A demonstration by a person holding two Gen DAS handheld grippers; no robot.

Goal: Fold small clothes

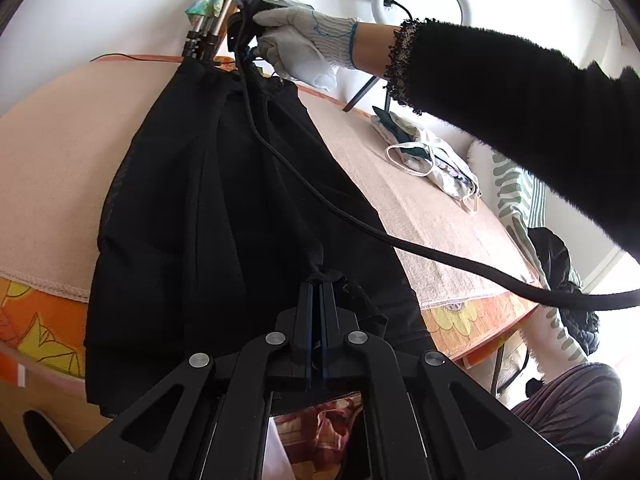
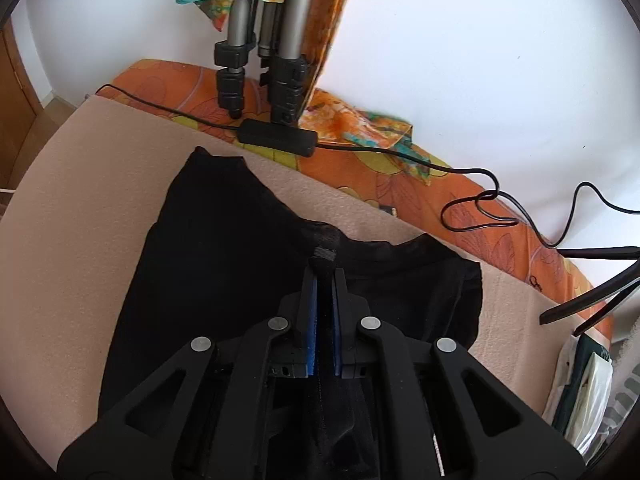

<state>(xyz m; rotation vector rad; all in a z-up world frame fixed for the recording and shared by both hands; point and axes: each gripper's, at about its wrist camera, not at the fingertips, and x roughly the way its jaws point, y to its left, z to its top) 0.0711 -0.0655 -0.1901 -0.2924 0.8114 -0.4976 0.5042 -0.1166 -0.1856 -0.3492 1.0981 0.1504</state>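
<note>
Both my left gripper [image 1: 320, 286] and right gripper [image 2: 323, 270] have jaws clamped on the black garment [image 1: 208, 208]: thin, limp, light fabric, best pinched at edges.

Bare beige towel-covered tabletop [image 2: 80, 208] lies open left of the black sheer garment [image 2: 224, 248]. At the far edge, grey metal tripod legs [image 2: 280, 60] and a thin black cable with inline box [image 2: 278, 142] block passage; pale folded clothes [image 1: 432, 160] crowd the right.

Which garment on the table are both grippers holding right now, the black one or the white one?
The black garment: left gripper and right gripper both pinch it. The white garment lies untouched, farther right.
</note>
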